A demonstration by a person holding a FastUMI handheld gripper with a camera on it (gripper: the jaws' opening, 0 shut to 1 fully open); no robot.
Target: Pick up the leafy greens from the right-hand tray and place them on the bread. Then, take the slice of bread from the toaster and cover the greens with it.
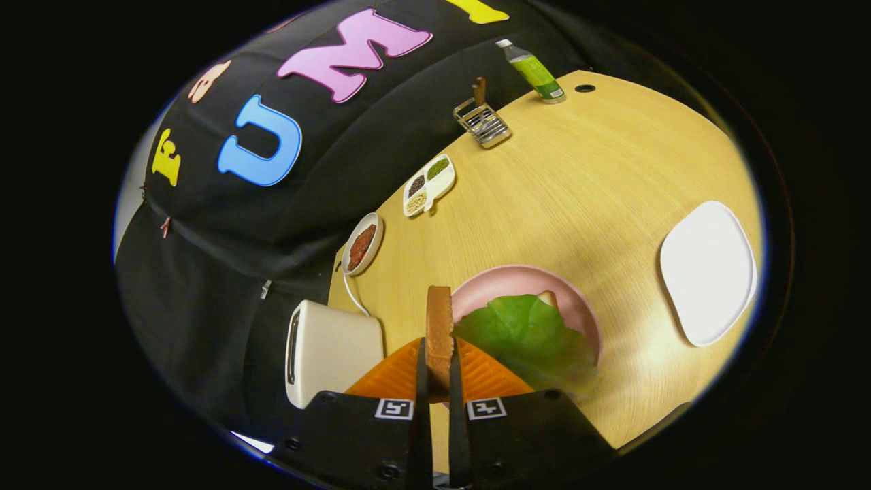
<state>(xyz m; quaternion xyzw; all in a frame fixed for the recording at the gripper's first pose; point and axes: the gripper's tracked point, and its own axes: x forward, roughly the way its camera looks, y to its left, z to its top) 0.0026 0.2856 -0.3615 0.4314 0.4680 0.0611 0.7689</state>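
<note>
The tool (439, 371) is clenched on a bread slice (439, 330), held on edge between both fingers above the table (578, 177). Just beyond, right of the slice, the greens (527, 337) lie on bread (548, 298) in a pink plate (507, 282). The toaster (330, 350) stands to the left, an empty white tray (708, 272) to the right. At the far edge stands a bottle (536, 71), its label too small to read.
</note>
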